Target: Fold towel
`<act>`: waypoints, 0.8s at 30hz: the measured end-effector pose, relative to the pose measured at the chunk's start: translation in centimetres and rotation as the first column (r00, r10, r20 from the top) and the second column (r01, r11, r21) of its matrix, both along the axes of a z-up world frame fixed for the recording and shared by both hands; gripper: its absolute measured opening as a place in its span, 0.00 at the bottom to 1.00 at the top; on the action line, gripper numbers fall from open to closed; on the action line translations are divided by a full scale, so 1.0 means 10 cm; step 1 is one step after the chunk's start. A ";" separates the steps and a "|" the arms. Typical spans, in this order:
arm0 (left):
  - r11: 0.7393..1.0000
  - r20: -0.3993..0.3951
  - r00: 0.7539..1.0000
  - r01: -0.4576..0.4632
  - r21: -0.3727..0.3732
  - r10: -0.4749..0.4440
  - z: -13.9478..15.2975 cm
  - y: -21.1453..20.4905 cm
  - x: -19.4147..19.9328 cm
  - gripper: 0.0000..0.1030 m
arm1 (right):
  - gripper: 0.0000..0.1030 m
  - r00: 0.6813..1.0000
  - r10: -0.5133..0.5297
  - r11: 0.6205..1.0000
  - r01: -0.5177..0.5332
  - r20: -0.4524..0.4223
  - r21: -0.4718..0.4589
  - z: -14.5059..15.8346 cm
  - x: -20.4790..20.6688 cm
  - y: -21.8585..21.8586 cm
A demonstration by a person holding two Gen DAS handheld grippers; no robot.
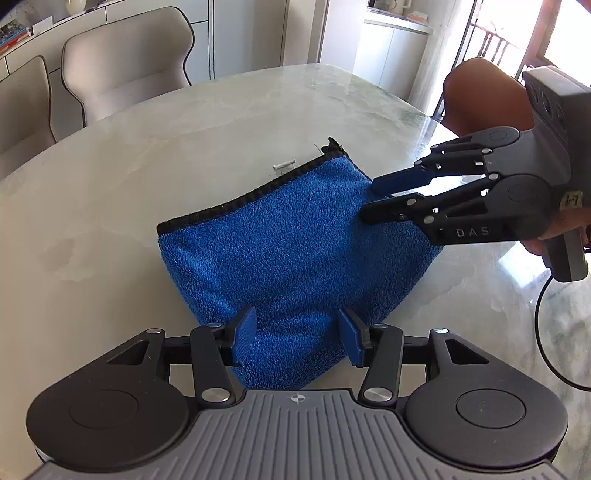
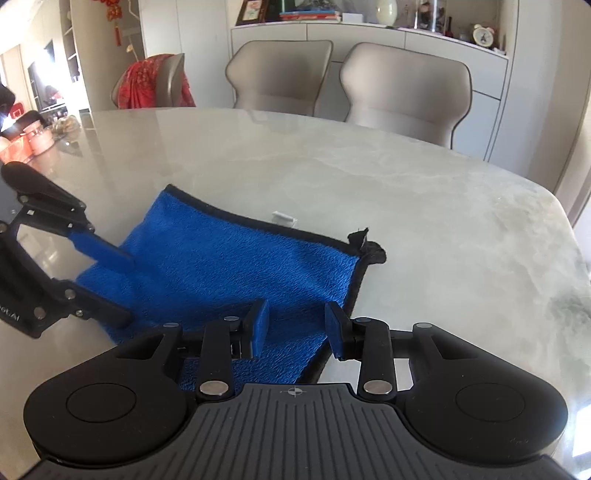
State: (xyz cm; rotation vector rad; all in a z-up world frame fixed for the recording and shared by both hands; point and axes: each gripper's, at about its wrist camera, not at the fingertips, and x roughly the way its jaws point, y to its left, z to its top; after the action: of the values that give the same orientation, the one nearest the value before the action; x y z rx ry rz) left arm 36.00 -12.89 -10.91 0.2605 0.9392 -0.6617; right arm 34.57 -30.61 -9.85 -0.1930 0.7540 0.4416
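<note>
A blue towel (image 1: 280, 243) with black edging lies folded on the marble table (image 1: 184, 122). It also shows in the right wrist view (image 2: 221, 266). My left gripper (image 1: 297, 338) is open, its pads either side of the towel's near corner, just above it. My right gripper (image 2: 295, 330) is open over the towel's near right edge. It also shows in the left wrist view (image 1: 369, 199), at the towel's right side. The left gripper also shows in the right wrist view (image 2: 127, 291), at the towel's left end. Neither holds the cloth.
A small white object (image 1: 284, 164) lies on the table just beyond the towel. Beige chairs (image 2: 402, 92) stand along the far side, and a brown chair (image 1: 484, 96) at the right end. A cabinet (image 2: 369, 29) with ornaments stands behind.
</note>
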 end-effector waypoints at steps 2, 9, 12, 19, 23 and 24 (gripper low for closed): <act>1.000 0.055 0.998 0.014 -0.005 -0.014 0.09 -0.02 0.01 0.51 | 0.34 1.000 0.016 1.000 -0.016 0.018 0.016 0.07 0.01 0.01; 0.999 0.053 0.998 -0.039 0.000 0.039 0.03 -0.10 0.26 0.61 | 0.41 1.000 0.025 0.999 -0.025 -0.001 0.031 0.01 0.25 0.12; 0.998 0.029 0.998 -0.054 0.015 0.054 -0.12 -0.08 0.25 0.61 | 0.41 0.999 0.033 0.999 -0.033 -0.014 -0.004 -0.05 0.30 0.15; 0.987 0.069 0.986 -0.148 -0.058 0.152 0.08 0.06 -0.07 0.62 | 0.42 0.997 -0.044 0.998 0.041 0.062 0.051 0.18 -0.04 0.01; 0.975 0.085 0.977 -0.182 -0.125 0.193 0.10 0.13 -0.44 0.63 | 0.42 0.998 -0.047 0.978 0.038 0.038 0.203 0.21 -0.43 -0.03; 0.973 0.081 0.976 -0.190 -0.129 0.202 0.07 0.12 -0.51 0.63 | 0.42 0.999 -0.047 0.976 0.040 0.026 0.213 0.19 -0.50 -0.02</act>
State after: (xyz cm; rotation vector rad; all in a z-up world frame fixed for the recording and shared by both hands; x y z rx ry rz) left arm 30.91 -11.69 -10.24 0.0886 0.8201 -0.5170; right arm 29.56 -30.76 -7.99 0.0166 0.6740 0.4729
